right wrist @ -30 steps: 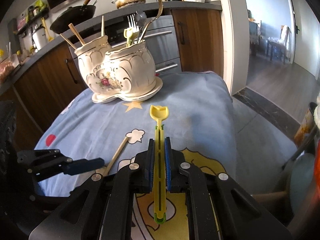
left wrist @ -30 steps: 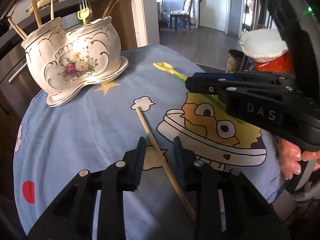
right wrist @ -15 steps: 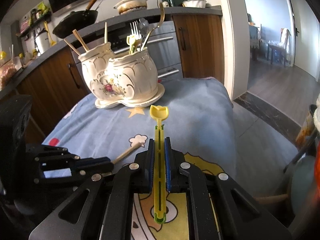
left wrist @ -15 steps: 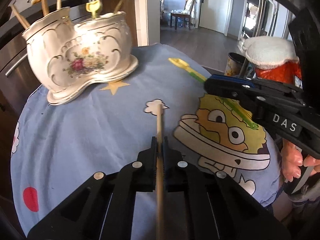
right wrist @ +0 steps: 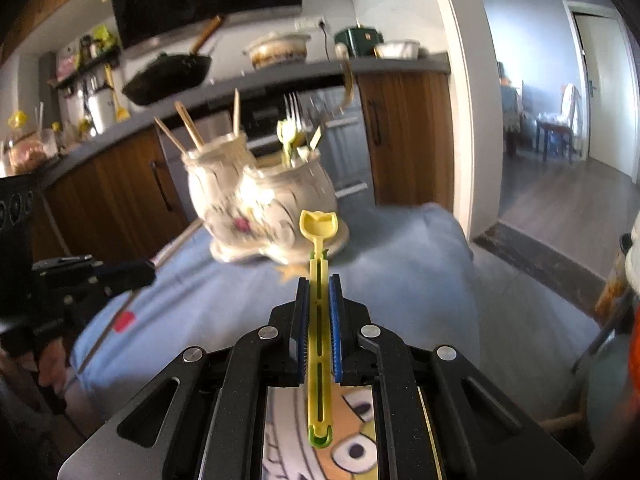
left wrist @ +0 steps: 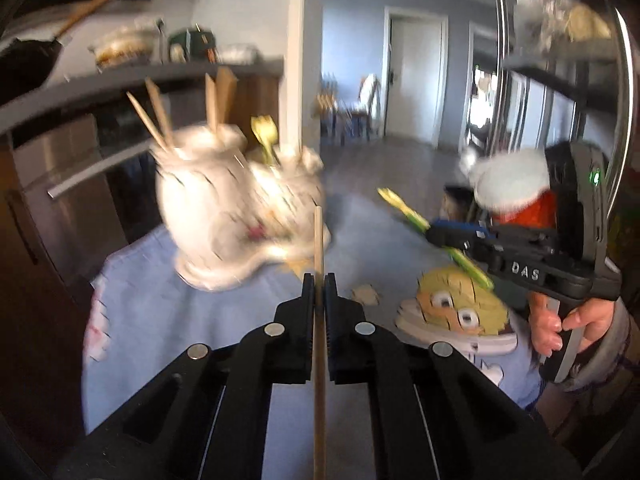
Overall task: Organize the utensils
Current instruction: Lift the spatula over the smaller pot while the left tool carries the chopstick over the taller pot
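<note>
The left gripper (left wrist: 319, 280) points level at the ceramic utensil holder (left wrist: 240, 216) in mid-frame, fingers clamped on a slim wooden chopstick (left wrist: 318, 240) now lifted off the blue cartoon-print desk cloth (left wrist: 168, 320). The right gripper (right wrist: 319, 284), at the lower centre of its view, pinches a slotted yellow plastic utensil (right wrist: 319, 320), raised higher than before.

Surface (right wrist: 400, 264) w/ light-blue cartoon cloth. Directly on it: white floral holder (right wrist: 260, 208), 2 joined pots on a saucer base, at far end, blurred in both views. Red spot (right wrist: 123, 322) on cloth near left edge; yellow cartoon face (left wrist: 460, 304) near side.
</note>
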The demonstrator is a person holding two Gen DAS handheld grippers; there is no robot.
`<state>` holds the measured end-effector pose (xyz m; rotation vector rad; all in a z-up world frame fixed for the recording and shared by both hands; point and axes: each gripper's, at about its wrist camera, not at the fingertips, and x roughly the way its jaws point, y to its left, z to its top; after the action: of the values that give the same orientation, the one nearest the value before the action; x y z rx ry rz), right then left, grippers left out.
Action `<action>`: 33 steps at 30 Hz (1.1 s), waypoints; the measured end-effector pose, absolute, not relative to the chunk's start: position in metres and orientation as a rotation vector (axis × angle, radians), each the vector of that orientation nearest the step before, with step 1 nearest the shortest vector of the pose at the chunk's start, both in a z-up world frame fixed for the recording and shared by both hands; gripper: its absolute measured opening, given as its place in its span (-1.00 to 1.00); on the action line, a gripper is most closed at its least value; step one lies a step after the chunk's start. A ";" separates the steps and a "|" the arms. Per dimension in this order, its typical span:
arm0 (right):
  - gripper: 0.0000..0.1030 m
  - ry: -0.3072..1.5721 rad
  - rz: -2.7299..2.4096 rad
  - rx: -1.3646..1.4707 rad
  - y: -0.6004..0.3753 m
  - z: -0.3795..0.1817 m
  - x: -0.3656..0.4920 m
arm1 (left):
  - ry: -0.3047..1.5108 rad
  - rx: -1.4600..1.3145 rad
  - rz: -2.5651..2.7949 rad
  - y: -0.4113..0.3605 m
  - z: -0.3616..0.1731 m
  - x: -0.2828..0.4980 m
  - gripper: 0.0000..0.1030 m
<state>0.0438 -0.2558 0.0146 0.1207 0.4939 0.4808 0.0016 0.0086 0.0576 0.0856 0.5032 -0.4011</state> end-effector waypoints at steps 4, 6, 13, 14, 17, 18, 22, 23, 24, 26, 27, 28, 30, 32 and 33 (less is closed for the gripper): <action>-0.80 0.431 0.502 0.159 -0.250 0.038 0.051 | 0.395 0.050 -0.380 0.034 0.083 0.005 -0.91; -0.80 0.395 0.501 0.150 -0.243 0.053 0.056 | 0.360 0.030 -0.378 0.043 0.093 0.010 -0.90; -0.80 0.332 0.544 0.157 -0.217 0.089 0.090 | 0.309 0.021 -0.335 0.063 0.107 0.049 -0.90; -0.80 0.330 0.548 0.161 -0.215 0.090 0.094 | 0.312 0.026 -0.320 0.067 0.107 0.056 -0.90; -0.80 0.333 0.563 0.187 -0.208 0.091 0.110 | 0.309 0.025 -0.298 0.074 0.108 0.071 -0.90; -0.80 0.335 0.565 0.194 -0.206 0.091 0.115 | 0.306 0.020 -0.298 0.077 0.108 0.076 -0.90; -0.80 0.348 0.575 0.232 -0.199 0.091 0.139 | 0.284 0.000 -0.293 0.086 0.115 0.101 -0.90; -0.80 0.350 0.578 0.242 -0.198 0.091 0.144 | 0.277 -0.005 -0.291 0.088 0.117 0.107 -0.90; -0.80 0.351 0.577 0.251 -0.198 0.091 0.149 | 0.274 -0.015 -0.299 0.090 0.120 0.114 -0.91; -0.80 0.355 0.582 0.273 -0.196 0.091 0.160 | 0.261 -0.033 -0.316 0.093 0.126 0.125 -0.90; -0.80 0.354 0.581 0.280 -0.195 0.092 0.165 | 0.256 -0.043 -0.325 0.094 0.130 0.130 -0.90; -0.80 0.350 0.582 0.285 -0.194 0.091 0.167 | 0.250 -0.060 -0.344 0.095 0.133 0.134 -0.90; -0.80 0.339 0.589 0.299 -0.192 0.092 0.173 | 0.232 -0.099 -0.388 0.095 0.141 0.142 -0.90; -0.80 0.328 0.592 0.312 -0.191 0.091 0.178 | 0.206 -0.131 -0.415 0.093 0.147 0.148 -0.90; -0.80 0.325 0.593 0.322 -0.191 0.090 0.180 | 0.191 -0.147 -0.423 0.091 0.149 0.151 -0.90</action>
<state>0.1800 -0.1906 0.0899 0.3215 0.3248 0.5926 0.1510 0.0909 0.1490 -0.1474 0.1913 -0.4230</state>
